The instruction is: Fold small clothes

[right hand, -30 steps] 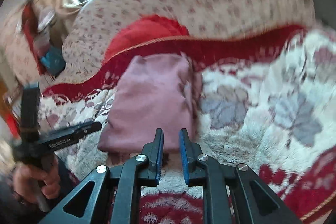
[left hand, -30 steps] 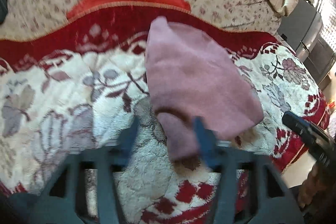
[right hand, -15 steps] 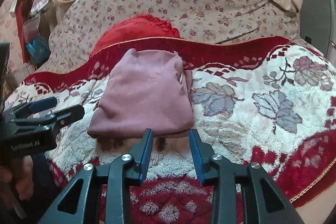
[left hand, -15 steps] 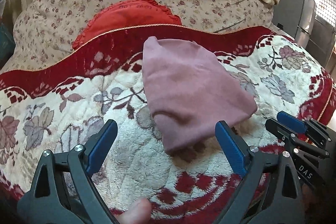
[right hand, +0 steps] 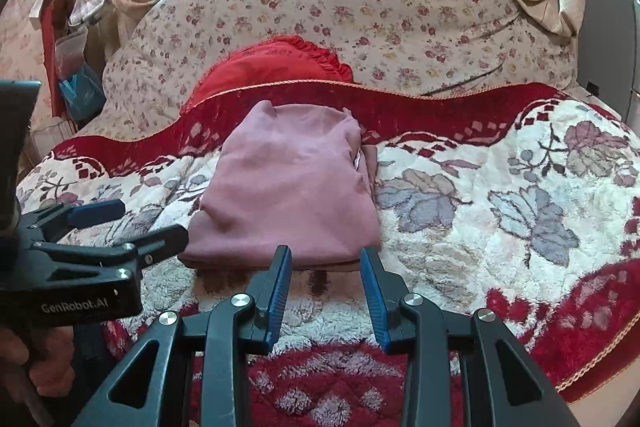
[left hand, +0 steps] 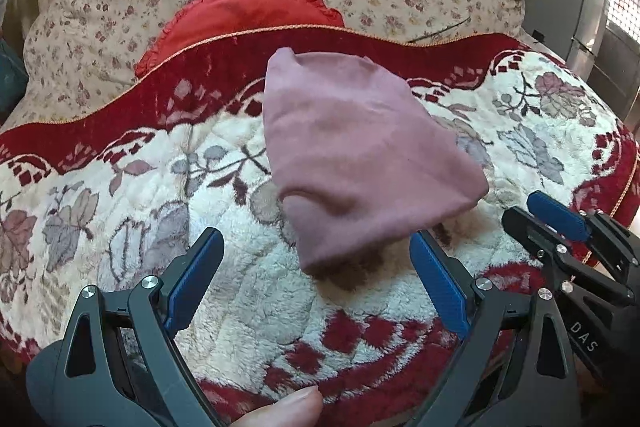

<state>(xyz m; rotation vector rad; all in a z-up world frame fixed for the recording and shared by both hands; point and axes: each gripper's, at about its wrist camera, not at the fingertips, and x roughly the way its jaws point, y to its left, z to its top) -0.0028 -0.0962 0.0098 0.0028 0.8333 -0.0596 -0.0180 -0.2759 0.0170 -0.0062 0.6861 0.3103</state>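
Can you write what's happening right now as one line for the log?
stage: fold looks done | pink garment: folded, lying on blanket | left gripper: open, empty | right gripper: open, empty

both wrist views low, near, facing pink garment (left hand: pixel 360 163) (right hand: pixel 292 187) – left from its left-front, right head-on – garment shared.

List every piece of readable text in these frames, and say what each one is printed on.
"GenRobot.AI": on the black body of the left gripper, seen in the right wrist view.
"DAS": on the black body of the right gripper, seen in the left wrist view; the print may be cut off.
Stitched writing along the top of the red pillow: too small and blurred to read.
The folded pink garment shows no text.
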